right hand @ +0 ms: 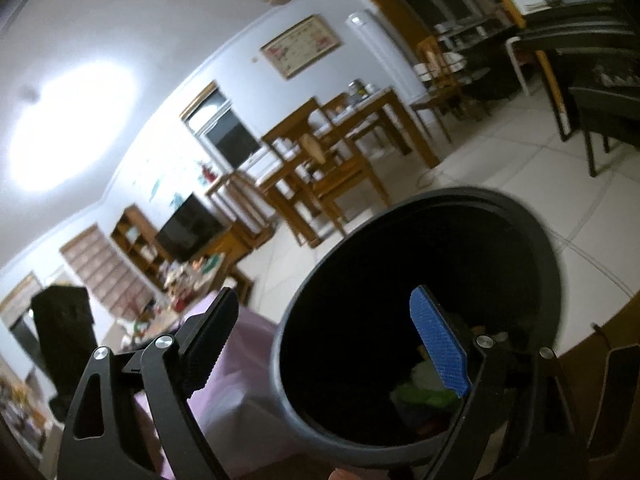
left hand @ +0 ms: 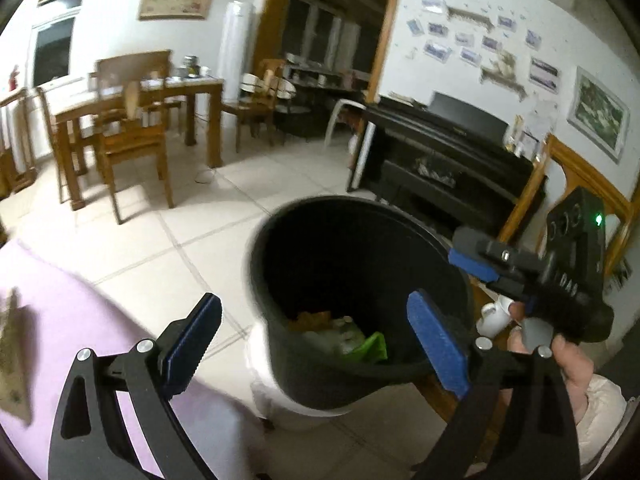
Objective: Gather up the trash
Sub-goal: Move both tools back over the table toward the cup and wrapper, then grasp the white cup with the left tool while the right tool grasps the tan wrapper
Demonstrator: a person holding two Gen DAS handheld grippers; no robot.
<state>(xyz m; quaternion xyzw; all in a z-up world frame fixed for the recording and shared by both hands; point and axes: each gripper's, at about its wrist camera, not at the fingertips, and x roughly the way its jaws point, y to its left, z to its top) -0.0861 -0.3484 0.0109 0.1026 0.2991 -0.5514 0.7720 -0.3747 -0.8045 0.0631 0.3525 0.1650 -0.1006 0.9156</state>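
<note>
A black round trash bin [left hand: 276, 280] stands on the tiled floor, close in front of both grippers. Inside it lie a green wrapper [left hand: 372, 346], orange scraps [left hand: 310, 318] and pale trash. My left gripper [left hand: 316, 340] is open and empty, its fingers spread to either side of the bin's near rim. My right gripper [right hand: 328, 340] is open and empty over the bin [right hand: 532, 248]; its right finger [right hand: 440, 344] reaches inside the rim. The right gripper also shows in the left wrist view [left hand: 476, 256], at the bin's right side.
A purple cloth surface [left hand: 68, 312] lies at the left with a paper item [left hand: 12, 352] on it. A black piano [left hand: 440, 152] stands behind the bin. A wooden dining table [left hand: 120, 100] and chairs stand further back. A white cup [left hand: 494, 314] sits right of the bin.
</note>
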